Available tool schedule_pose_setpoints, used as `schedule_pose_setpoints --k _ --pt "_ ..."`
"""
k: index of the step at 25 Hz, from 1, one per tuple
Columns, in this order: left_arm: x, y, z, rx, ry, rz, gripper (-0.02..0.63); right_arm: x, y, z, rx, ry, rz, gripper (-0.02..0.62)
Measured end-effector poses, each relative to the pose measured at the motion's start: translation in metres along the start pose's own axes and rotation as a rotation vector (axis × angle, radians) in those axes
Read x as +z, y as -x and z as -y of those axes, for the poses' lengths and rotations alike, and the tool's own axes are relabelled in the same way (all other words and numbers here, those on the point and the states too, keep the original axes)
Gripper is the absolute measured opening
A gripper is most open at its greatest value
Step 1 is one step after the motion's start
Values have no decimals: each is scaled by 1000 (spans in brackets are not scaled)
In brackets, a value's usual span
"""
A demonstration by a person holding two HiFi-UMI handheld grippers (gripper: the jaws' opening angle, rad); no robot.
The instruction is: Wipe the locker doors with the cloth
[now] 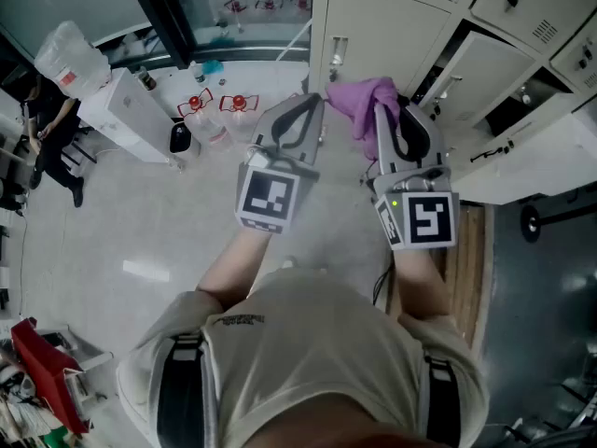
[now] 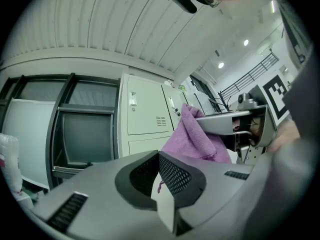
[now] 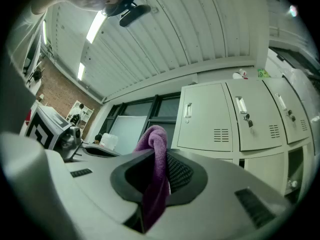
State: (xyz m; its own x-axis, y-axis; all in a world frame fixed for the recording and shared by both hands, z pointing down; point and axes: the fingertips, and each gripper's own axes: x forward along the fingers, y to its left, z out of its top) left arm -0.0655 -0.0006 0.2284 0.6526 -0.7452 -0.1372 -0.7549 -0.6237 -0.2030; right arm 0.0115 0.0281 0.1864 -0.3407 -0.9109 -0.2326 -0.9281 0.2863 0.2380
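clamping a purple cloth [image 1: 359, 101] in the right gripper [image 1: 381, 112], jaws pinched tight on a fold, with a bunch of fabric standing above them and a strip trailing down between them in the right gripper view [image 3: 157, 144]. holding it raised just in front of the beige locker doors [image 1: 392, 26], near a door with a vertical handle; touching or apart, cannot tell. carrying the left gripper [image 1: 312, 108] just beside it on the left, jaws pressed together on nothing, tips meeting in the left gripper view [image 2: 159, 161] with the cloth [image 2: 195, 139] hanging beyond them. showing louvred vent slots and small locks with keys on the doors [image 3: 207, 116]; no numbers or name plates legible. bearing black-and-white square markers on the left cube [image 1: 269, 197] and the right cube [image 1: 424, 219], patterns only, no words. wearing a pale shirt with one small dark line of print on the chest [image 1: 235, 320], too small to read. standing on a pale floor beside two clear bottles [image 1: 238, 105] with red labels, lettering unreadable.
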Motion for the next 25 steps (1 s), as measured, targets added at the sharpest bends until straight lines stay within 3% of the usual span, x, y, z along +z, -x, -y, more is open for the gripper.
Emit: schedule_pose_setpoints --k 25 --pt "-4 -5 22 20 -19 -7 0 -15 15 13 39 -34 -11 48"
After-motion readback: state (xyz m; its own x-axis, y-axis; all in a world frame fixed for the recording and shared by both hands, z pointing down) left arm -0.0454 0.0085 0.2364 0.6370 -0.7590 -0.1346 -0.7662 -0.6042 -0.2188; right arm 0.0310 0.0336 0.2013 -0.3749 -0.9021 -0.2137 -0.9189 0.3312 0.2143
